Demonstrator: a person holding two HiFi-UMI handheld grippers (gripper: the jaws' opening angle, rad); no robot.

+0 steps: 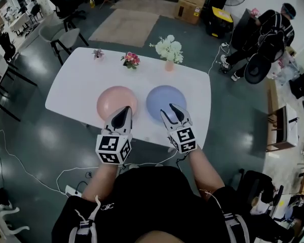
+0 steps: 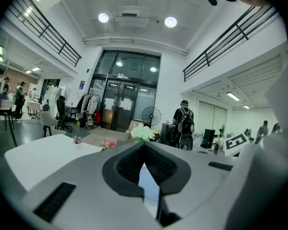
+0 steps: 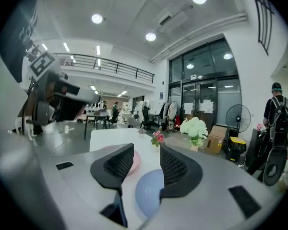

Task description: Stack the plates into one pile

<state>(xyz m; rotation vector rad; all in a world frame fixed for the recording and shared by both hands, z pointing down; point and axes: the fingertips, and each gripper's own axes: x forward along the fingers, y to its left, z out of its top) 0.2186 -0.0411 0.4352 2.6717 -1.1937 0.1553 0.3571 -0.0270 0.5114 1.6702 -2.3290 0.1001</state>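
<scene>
2 plates apart on table (image 1: 76,85), pink plate (image 1: 114,97), blue plate (image 1: 159,96), left gripper (image 1: 125,109) closed, empty, right gripper (image 1: 168,109) parted, empty

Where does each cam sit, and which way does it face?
Head view: on the person's head, looking steeply down at the white table, pink plate and blue plate; shows forearms, left tool, right tool.
Left gripper view: on the left tool, looking across the table toward the glass doors; own jaws closed.
Right gripper view: on the right tool, looking over both plates; own jaws apart.
Shared: the white flowers appear in all three.
</scene>
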